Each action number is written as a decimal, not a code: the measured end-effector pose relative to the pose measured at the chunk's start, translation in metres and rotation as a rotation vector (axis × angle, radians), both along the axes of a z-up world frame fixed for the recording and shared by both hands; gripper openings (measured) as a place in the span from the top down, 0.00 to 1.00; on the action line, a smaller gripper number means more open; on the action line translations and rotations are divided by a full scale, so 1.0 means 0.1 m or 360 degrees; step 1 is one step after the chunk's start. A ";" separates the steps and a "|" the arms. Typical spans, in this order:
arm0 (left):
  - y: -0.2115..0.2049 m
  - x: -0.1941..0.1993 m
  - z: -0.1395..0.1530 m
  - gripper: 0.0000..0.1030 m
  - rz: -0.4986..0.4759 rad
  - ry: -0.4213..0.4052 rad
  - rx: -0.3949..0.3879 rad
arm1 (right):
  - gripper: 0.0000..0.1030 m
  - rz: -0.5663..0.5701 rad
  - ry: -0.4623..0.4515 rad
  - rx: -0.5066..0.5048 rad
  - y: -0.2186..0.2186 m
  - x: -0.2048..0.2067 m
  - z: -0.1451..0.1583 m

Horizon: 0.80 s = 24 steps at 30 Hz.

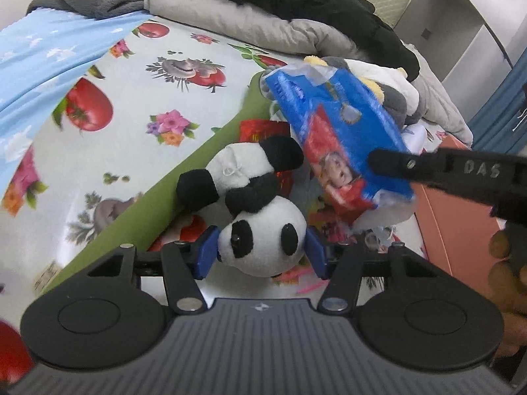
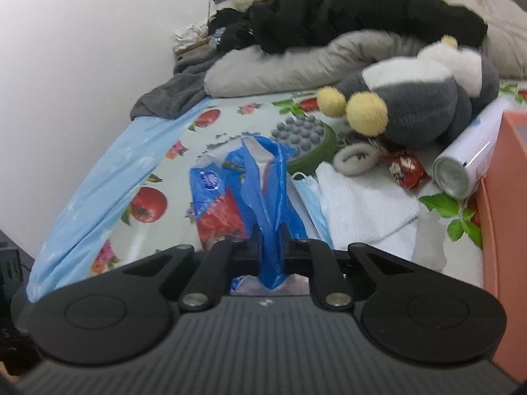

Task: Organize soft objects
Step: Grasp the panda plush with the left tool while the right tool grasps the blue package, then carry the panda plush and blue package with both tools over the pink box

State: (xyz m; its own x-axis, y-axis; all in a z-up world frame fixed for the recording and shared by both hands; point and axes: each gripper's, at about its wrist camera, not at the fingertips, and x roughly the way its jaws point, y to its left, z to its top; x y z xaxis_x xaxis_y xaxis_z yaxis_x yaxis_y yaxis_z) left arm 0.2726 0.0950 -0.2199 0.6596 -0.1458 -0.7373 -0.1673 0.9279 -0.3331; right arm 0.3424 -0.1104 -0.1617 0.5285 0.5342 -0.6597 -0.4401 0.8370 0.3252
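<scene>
Panda first: the small black-and-white plush panda (image 1: 260, 204) lies head-down toward the camera on the fruit-and-flower printed bedsheet (image 1: 138, 98), and the left gripper (image 1: 262, 253) has its blue pads (image 1: 207, 253) pressed in on either side of the toy's white head, jaws half-wide and clamped on it. Just beside the panda runs a long green cushion edge (image 1: 158, 204).

Over to the right gripper (image 2: 270, 253): its jaws are pinched nearly together on the crinkly blue plastic wrapper of a blue-and-red soft pack (image 2: 237, 197), the film bunched up between the black fingers. From the left wrist view that same pack (image 1: 346, 138) hangs tilted above the bed, up and to the right of the panda, with the black finger reaching in from the right.

Further back, a grey-and-white plush with yellow pom-pom feet (image 2: 421, 98) rests against a grey pillow (image 2: 280, 65), dark clothing (image 2: 362, 10) heaped on top. A folded white towel (image 2: 362, 204), a silver-ended white can (image 2: 467, 154) and a salmon-pink box (image 2: 507, 197) sit at the right.
</scene>
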 end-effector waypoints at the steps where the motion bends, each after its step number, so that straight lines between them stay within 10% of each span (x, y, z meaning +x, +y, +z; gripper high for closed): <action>1: -0.01 -0.06 0.01 0.40 -0.0001 -0.0002 0.0005 | 0.89 0.0000 -0.0014 -0.0008 -0.01 -0.04 0.03; 24: -0.12 -1.11 0.04 0.39 -0.0096 0.0045 0.0033 | 0.90 -0.0074 -0.0003 -0.0277 -0.27 -1.27 0.15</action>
State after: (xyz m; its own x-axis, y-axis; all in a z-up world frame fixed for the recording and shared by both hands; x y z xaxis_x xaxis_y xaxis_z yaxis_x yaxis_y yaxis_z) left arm 0.1618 0.0828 -0.2162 0.6291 -0.1694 -0.7587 -0.1197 0.9432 -0.3098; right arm 0.2157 -0.1372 -0.1471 0.5514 0.3870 -0.7390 -0.4002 0.9000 0.1727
